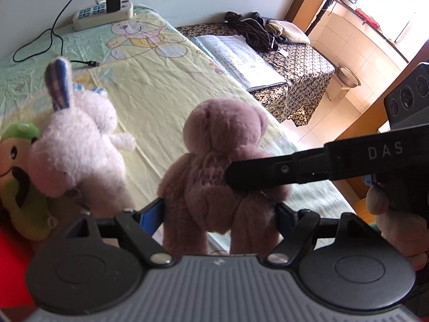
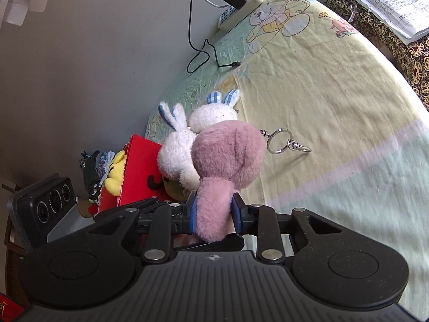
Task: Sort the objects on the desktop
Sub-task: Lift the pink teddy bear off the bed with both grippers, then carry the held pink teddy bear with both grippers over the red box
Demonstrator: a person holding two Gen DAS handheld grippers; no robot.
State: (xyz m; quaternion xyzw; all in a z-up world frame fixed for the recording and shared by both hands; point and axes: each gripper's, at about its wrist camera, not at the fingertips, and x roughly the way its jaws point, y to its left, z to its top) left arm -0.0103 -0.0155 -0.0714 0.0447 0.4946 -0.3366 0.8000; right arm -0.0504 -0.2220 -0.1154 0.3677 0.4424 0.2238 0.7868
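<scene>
Two grippers are clamping the same pink bear (image 1: 222, 161), which is hanging upright just above the yellow sheet (image 1: 161, 99). The left gripper (image 1: 219, 212) is squeezing the bear's hips between its blue-padded fingers (image 1: 151, 216), legs dangling toward the camera. The right gripper (image 2: 214, 212) is pinching one of the bear's limbs between its own blue pads (image 2: 193, 214); in the left view its black finger (image 1: 257, 174) is pressing into the bear's back from the right, with a person's hand (image 1: 396, 228) wrapping its grip.

Left of the bear, a white rabbit (image 1: 77, 145) with blue checked ears is sitting close by, not quite touching in the left view, though the right view shows them overlapping. A green plush (image 1: 18, 171) is leaning against the rabbit's far side, next to a red box (image 2: 139, 171). A second white rabbit (image 2: 214, 112) is lying just behind the bear. A key ring (image 2: 280, 141) on a short chain is trailing from the bear's head onto the sheet.

Beyond the bear, a charger cable (image 1: 48, 37) is running to a power strip (image 1: 103, 14) by the wall.
</scene>
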